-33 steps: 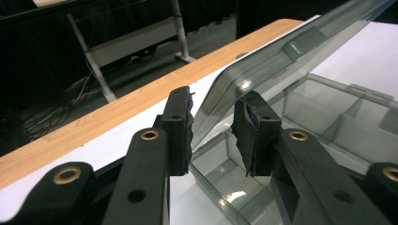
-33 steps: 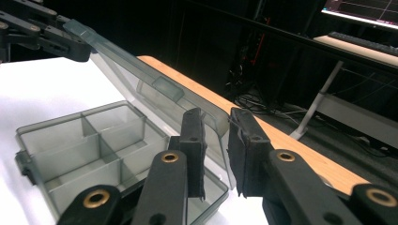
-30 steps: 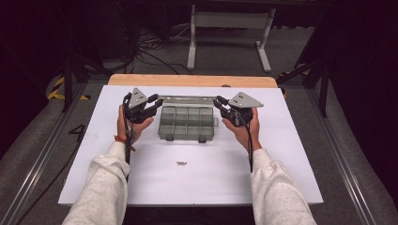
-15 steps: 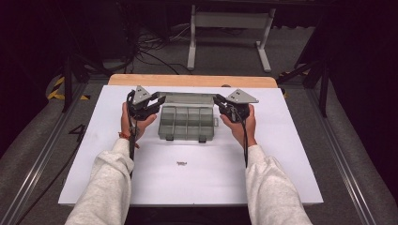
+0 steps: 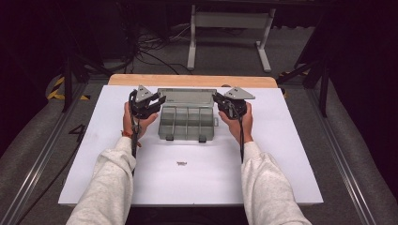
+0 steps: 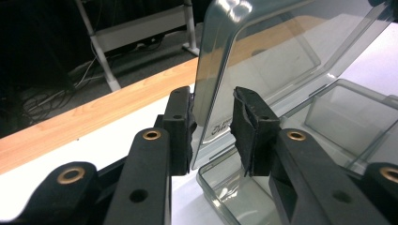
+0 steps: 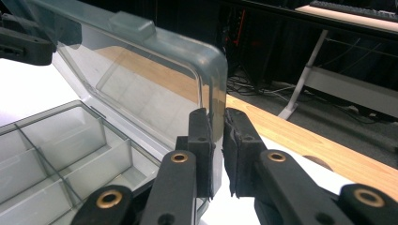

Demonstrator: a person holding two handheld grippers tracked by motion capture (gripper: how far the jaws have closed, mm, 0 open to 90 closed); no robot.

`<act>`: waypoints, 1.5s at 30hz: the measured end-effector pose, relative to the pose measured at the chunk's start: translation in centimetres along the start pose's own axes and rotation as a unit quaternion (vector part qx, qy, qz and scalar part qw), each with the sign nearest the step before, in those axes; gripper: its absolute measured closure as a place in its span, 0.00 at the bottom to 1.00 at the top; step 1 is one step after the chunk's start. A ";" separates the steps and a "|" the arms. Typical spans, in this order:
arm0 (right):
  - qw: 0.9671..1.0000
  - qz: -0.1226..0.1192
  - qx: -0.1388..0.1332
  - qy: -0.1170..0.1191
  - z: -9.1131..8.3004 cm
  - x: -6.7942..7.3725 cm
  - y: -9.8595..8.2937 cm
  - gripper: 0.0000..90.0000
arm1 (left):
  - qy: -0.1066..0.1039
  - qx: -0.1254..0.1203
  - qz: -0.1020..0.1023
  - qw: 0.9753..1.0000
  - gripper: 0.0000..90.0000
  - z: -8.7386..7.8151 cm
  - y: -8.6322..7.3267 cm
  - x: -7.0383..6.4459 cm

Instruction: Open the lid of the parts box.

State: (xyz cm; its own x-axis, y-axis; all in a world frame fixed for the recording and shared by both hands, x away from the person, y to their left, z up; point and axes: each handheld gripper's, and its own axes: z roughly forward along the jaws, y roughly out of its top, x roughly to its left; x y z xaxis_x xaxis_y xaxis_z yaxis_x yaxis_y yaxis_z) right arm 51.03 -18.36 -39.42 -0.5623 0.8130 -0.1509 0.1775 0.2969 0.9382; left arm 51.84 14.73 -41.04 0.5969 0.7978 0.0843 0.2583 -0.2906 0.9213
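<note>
Evidently the lid of the box is being handled at both ends: it stands raised at the box's 12 o'clock edge, near the middle of the white surface. Whether it is being opened or closed cannot be told.

The left claw is at the lid's 9 o'clock end. In the left claw view its jaws straddle the lid edge with a gap; one pad looks to touch, the other stands clear, so it is parted, not clamped. The right claw is at the 3 o'clock end. In the right claw view its jaws are pressed on the lid corner, gripping it.

Next move, as judged: the left claw would need closing on the lid, or both ends moved together, so the lid swings evenly on its hinge without twisting. The box is light and could slide on the surface.

From the high view the layout is given: box compartments, two latches at the 6 o'clock edge, a small dark item lying well toward 6 o'clock of the box, the wooden strip beyond. Jaw gaps are not readable there. In the claw views jaw contact and the lid's clear, tinted plastic are shown, and the compartments look empty.
</note>
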 end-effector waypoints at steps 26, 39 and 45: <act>1.000 0.008 0.026 -0.006 1.4 -0.6 0.1 0.93 | 0.009 0.025 -0.010 1.000 0.78 1.8 0.4 0.6; 0.999 0.025 0.031 -0.012 2.5 -1.0 0.0 0.93 | 0.018 0.034 -0.022 0.999 0.77 2.8 0.4 0.8; 0.999 0.031 0.036 -0.019 3.1 -1.1 -0.3 0.93 | 0.024 0.037 -0.029 0.999 0.76 3.4 0.5 1.0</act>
State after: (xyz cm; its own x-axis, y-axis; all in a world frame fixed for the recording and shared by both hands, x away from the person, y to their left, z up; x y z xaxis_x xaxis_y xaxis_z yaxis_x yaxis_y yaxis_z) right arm 54.08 -17.77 -40.45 -0.5167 0.8496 -0.1058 0.2705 0.2792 0.9213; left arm 55.14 13.56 -41.77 0.5430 0.8382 0.0514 0.3472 -0.2798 0.8951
